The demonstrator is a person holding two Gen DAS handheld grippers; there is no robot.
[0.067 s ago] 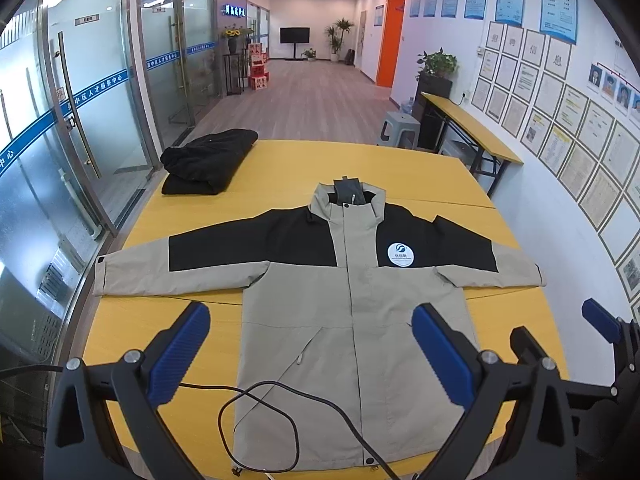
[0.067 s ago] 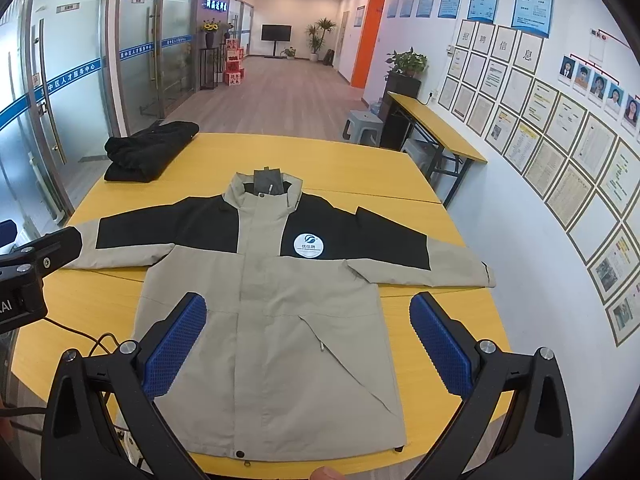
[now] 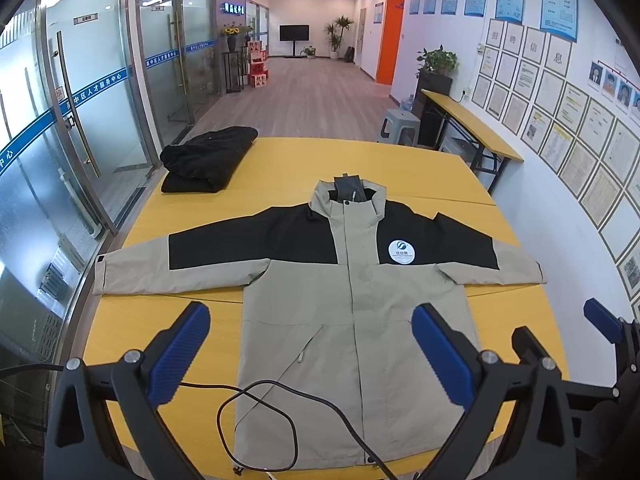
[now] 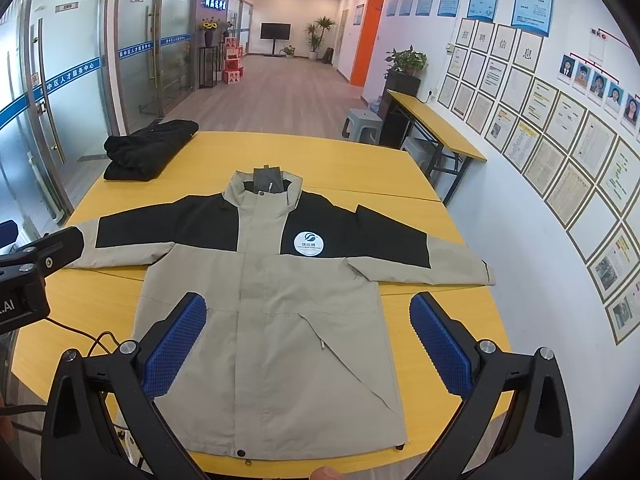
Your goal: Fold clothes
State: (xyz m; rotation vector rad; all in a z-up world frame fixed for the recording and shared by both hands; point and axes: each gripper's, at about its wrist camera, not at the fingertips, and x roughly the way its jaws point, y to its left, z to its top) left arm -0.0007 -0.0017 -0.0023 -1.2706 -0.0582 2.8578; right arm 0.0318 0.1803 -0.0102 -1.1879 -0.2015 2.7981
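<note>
While the left gripper [image 3: 310, 344] hangs above the near edge of the yellow table [image 3: 132, 320] with its blue pads spread wide and nothing between them, the beige-and-black jacket [image 3: 352, 300] lies flat and face up straight ahead of it, zipped, collar away from the person and hem towards them, so its long axis runs directly away from the tool and the sleeves stretch out to either side. In this left wrist view the left sleeve [image 3: 180, 264] reaches towards the glass doors and sits on this gripper's side; a thin black cable [image 3: 260, 412] loops over the jacket's lower front, and a second, black garment [image 3: 208, 160] lies in a bundle at the far left corner, though whether it is neatly folded I cannot tell. The round chest badge [image 3: 401, 252] carries a swirl logo and small characters too fine to read surely. In the right wrist view the right gripper [image 4: 308, 340] is likewise gaping and empty above the hem, with the right sleeve [image 4: 432, 256] on its side, pointing towards the wall of framed notices [image 4: 560, 152], where the large characters 招聘信息 can be read. The jacket is spread out rather than folded; I judge each sleeve falls most naturally to the gripper on its own side.
</note>
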